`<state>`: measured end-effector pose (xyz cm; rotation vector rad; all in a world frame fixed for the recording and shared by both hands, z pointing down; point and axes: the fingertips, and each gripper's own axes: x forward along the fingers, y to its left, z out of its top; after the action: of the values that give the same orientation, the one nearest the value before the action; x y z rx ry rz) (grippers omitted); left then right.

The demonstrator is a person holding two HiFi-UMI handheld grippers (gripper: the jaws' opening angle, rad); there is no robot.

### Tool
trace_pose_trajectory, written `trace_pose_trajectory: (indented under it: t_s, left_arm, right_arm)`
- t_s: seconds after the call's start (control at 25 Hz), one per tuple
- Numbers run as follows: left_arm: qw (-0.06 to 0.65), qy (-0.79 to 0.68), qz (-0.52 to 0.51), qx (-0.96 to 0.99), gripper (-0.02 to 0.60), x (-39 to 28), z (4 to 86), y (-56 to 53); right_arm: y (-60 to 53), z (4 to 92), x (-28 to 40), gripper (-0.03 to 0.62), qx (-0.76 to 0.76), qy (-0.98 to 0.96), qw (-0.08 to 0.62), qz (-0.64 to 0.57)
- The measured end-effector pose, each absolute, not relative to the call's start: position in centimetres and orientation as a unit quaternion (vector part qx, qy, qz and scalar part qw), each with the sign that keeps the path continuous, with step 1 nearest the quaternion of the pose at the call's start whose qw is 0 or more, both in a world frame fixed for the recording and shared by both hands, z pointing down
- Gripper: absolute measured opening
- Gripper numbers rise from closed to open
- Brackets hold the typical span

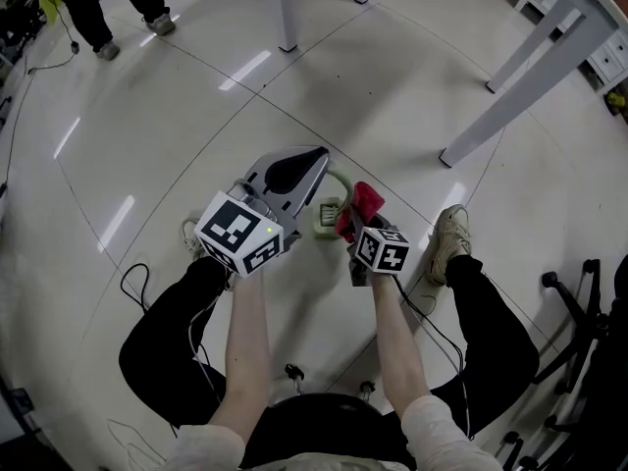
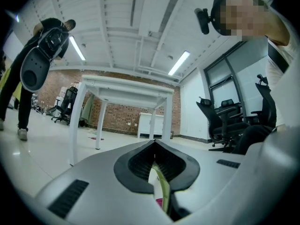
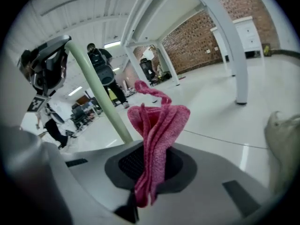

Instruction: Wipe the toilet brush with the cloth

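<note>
Over a glossy white tiled floor [image 1: 392,96], with white table legs [image 1: 510,96] beyond both grippers and a brick wall [image 2: 126,116] far ahead, the left gripper [image 1: 312,160] is clamped on the pale green brush [image 1: 340,178] handle, while just right of it the right gripper [image 1: 355,232] pinches the red cloth [image 3: 157,130], close beside that handle.

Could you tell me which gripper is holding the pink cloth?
The right gripper; its jaws pinch the cloth, whereas the left gripper clamps the pale-green brush handle.

Fuzzy cloth [image 3: 161,121], smooth plastic brush handle [image 3: 99,95], glossy floor [image 1: 177,116]
</note>
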<state>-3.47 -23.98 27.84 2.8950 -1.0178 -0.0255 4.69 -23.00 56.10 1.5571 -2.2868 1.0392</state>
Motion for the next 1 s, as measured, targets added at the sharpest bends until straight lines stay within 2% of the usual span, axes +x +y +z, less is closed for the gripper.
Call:
trace_pose_trajectory:
  t_s: [0.12, 0.2, 0.44, 0.72, 1.0]
  left_arm:
    - [0.037, -0.331, 0.0, 0.943, 0.005, -3.7, 27.8, -24.3]
    - [0.042, -0.334, 0.0, 0.942, 0.005, -3.8, 27.8, -24.5]
    - [0.042, -0.331, 0.008, 0.943, 0.005, -3.0, 27.8, -24.6]
    - [0.05, -0.328, -0.005, 0.943, 0.005, -3.4, 27.7, -24.8]
    - [0.052, -0.329, -0.006, 0.943, 0.005, -3.2, 27.8, -25.0]
  right_arm:
    - [-19.9, 52.3, 5.0, 0.032, 0.583, -0.744, 0.069, 0.32]
    - [-17.7, 50.8, 2.2, 0.032, 0.572, -0.754, 0.048, 0.319]
    - [-17.9, 53.3, -4.6, 0.032, 0.534, -0.729, 0.018, 0.428]
    - [-20.6, 55.5, -1.9, 0.032, 0.589, -0.666, 0.039, 0.456]
    - [-23.3, 50.0, -2.2, 0.032, 0.598, -0.707, 0.01, 0.378]
